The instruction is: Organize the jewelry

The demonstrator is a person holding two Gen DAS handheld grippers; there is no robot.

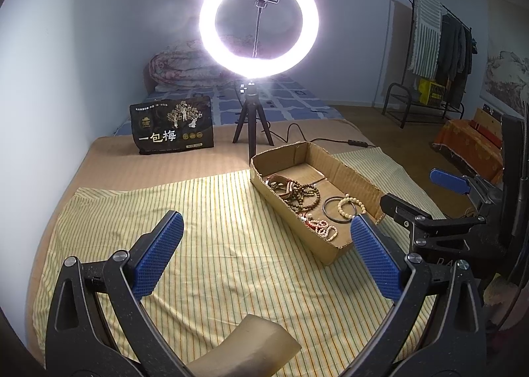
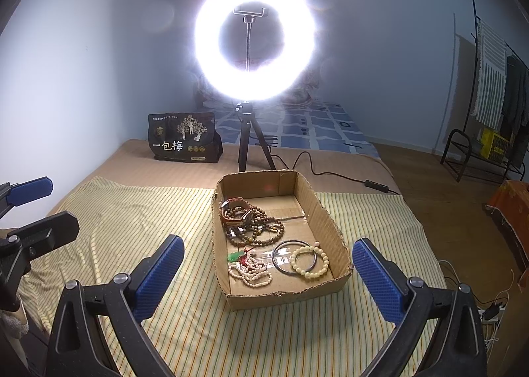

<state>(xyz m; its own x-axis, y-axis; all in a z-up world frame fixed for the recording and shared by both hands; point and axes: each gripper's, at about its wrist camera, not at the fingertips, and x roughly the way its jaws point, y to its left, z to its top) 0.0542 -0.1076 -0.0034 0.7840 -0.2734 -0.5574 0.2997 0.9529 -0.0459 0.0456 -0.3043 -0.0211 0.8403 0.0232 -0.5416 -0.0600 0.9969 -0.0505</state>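
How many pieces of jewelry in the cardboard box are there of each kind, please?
In the cardboard box:
Cream bead bracelet: 1
Dark bangle: 1
White bead strand with green charm: 1
Brown bead strands, tangled: count unclear
Leather strap: 1
Total: at least 5

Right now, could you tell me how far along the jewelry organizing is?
All visible jewelry already lies in the cardboard box: brown beads, cream bracelet, dark bangle. Nothing is in hand; left gripper and right gripper are open. The striped cloth shows no jewelry.
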